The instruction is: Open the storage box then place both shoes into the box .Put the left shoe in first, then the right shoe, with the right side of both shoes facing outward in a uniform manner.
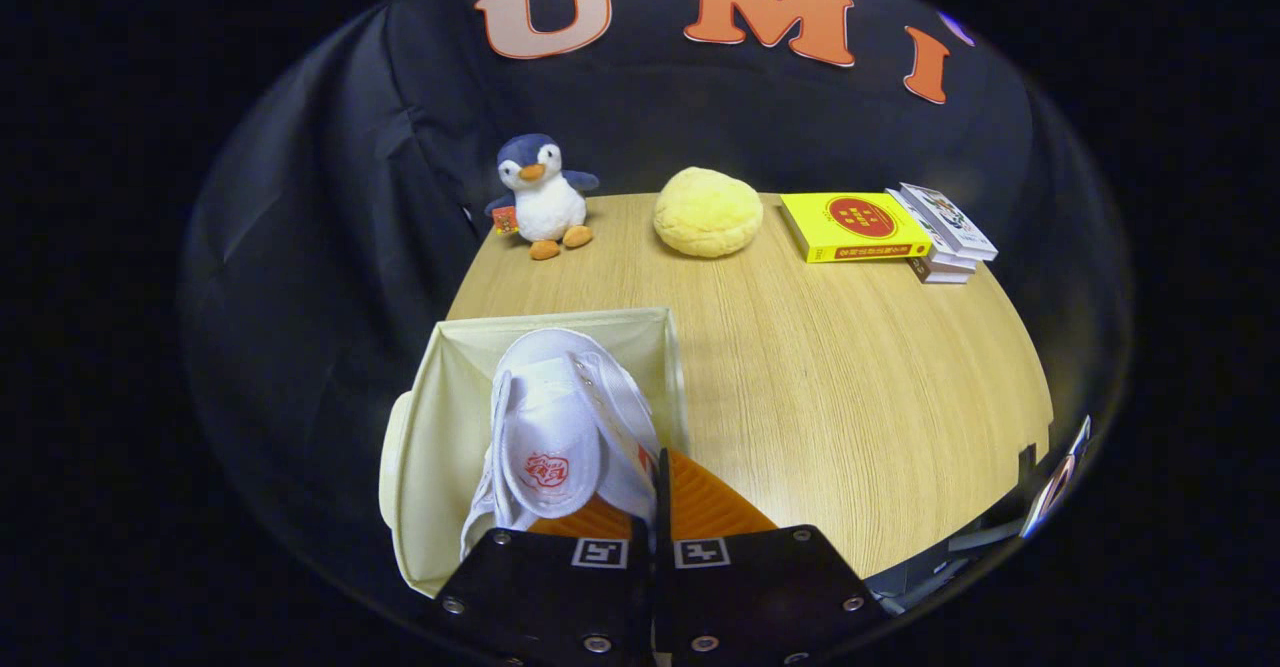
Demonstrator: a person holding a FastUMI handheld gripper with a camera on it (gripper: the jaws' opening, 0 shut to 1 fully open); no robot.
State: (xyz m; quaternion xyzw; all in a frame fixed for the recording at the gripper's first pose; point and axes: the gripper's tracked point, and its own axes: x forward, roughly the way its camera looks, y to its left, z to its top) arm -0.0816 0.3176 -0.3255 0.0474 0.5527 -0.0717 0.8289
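Bright, sharp centre; fisheye-warped edges

Tongs (655, 492) clamped on white shoe (565, 427), held over open cream storage box (440, 417) on table (860, 397).

White shoe (565, 437) inside open cream storage box (440, 417), heel pinched by gripper (655, 492).

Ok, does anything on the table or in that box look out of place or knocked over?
Nothing stands out. The white shoe is over the open cream storage box, pinched by the gripper. Beyond them, the penguin toy sits upright, with the yellow cushion and neatly stacked books alongside.
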